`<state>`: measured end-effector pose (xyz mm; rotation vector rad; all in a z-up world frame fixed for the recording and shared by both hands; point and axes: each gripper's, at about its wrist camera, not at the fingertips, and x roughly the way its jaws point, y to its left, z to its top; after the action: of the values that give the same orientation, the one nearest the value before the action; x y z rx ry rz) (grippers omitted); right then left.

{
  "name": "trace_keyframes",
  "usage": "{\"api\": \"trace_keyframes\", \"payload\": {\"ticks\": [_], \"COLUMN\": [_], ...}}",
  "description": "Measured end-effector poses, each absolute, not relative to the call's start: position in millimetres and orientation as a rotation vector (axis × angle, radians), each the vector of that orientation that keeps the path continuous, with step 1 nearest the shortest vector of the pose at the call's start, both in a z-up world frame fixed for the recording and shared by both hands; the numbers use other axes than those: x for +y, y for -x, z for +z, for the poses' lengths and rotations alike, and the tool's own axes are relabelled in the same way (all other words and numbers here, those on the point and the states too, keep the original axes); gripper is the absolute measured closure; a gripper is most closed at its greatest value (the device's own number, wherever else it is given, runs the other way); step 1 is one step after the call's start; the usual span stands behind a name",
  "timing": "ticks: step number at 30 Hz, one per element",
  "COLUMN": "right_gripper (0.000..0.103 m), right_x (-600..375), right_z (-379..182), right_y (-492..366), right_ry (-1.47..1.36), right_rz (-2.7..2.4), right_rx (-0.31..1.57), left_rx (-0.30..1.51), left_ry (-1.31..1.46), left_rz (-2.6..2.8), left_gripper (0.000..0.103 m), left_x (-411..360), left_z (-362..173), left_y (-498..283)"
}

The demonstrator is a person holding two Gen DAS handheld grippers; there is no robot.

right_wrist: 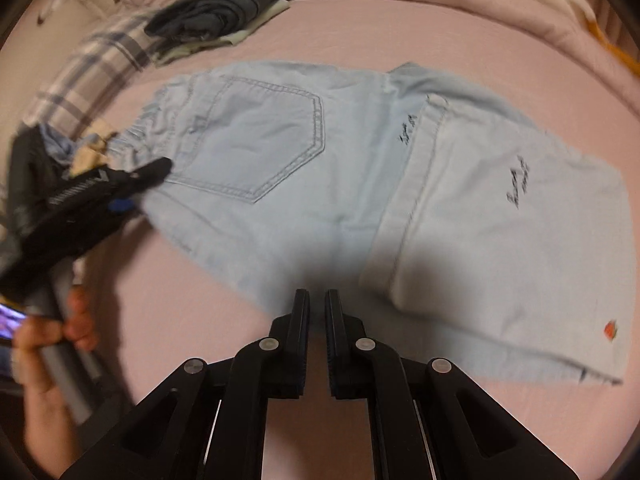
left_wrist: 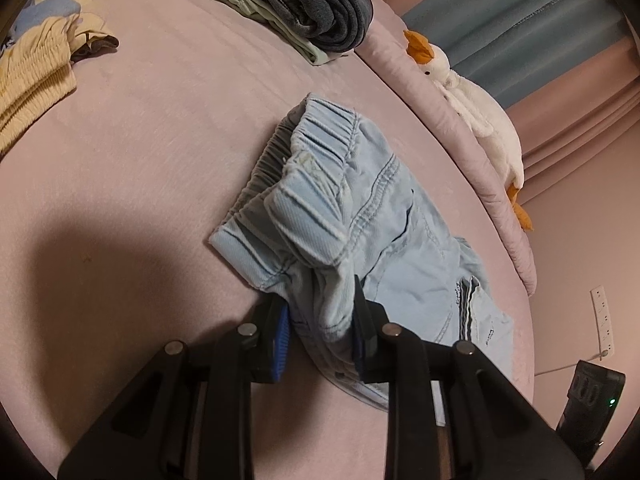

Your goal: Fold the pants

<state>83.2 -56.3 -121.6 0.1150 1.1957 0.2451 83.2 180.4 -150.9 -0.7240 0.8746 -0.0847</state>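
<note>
The light blue pants (right_wrist: 312, 168) lie folded on the pink bedsheet (left_wrist: 140, 140), back pocket up, leg hems to the right. The left gripper (left_wrist: 320, 320) pinches a bunched fold near the elastic waistband. The right gripper (right_wrist: 317, 308), fingers pressed nearly together, holds nothing at the near edge. Far off sit folded dark clothes (left_wrist: 312, 4), a yellow garment (left_wrist: 36, 76) and a plush duck (left_wrist: 480, 108)
</note>
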Motion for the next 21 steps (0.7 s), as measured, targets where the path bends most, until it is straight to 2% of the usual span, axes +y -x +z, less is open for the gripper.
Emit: {"api": "trace_keyframes", "payload": {"ticks": [2, 5, 6, 8, 16, 21], "right_gripper": [0.097, 0.094, 0.086, 0.077, 0.077, 0.077], "right_x": [-68, -77, -82, -96, -104, -84], "right_z": [-112, -93, -91, -90, -112, -128], "right_y": [-75, -78, -84, -103, -197, -214], "right_ry": [-0.2, -0.182, -0.172, -0.186, -0.233, -0.196], "right_rz": [0.299, 0.287, 0.272, 0.223, 0.101, 0.114], "right_rx": [1.188, 1.099, 1.075, 1.054, 1.078, 1.132], "left_rx": [0.876, 0.872, 0.87, 0.864, 0.836, 0.832], "left_ry": [0.734, 0.758, 0.766, 0.791, 0.812, 0.777], "left_rz": [-0.091, -0.102, -0.105, -0.115, -0.129, -0.13], "left_gripper": [0.077, 0.076, 0.076, 0.076, 0.079, 0.079], "left_x": [181, 183, 184, 187, 188, 185], "left_z": [-152, -154, -155, -156, -150, -147], "left_y": [-84, -86, -86, -87, -83, -84]}}
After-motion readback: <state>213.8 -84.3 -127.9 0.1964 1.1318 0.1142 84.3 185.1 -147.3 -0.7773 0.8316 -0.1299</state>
